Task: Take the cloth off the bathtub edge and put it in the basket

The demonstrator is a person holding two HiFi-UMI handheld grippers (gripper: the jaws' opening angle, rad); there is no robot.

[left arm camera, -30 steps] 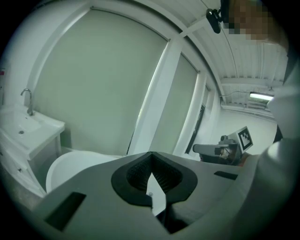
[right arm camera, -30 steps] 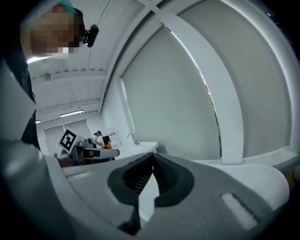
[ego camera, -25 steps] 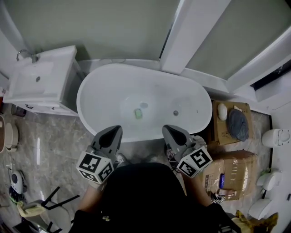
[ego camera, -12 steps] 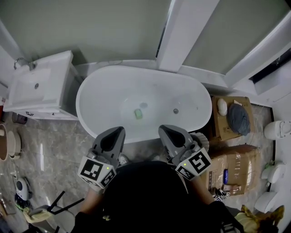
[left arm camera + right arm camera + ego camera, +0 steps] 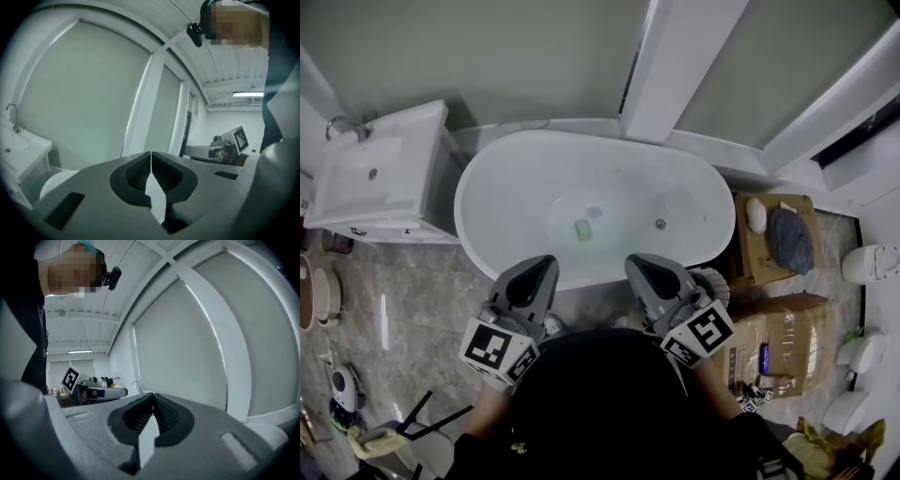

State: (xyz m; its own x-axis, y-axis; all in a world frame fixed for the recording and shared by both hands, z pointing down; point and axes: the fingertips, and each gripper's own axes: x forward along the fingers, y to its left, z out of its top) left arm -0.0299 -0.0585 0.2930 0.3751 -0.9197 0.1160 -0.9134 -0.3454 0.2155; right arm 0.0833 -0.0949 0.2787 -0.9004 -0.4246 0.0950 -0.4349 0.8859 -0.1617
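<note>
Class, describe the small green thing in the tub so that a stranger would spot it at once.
Find the white oval bathtub in the middle of the head view. On its floor, near the centre and left of the metal drain, lies the small green thing. It is the only green item in the tub.
</note>
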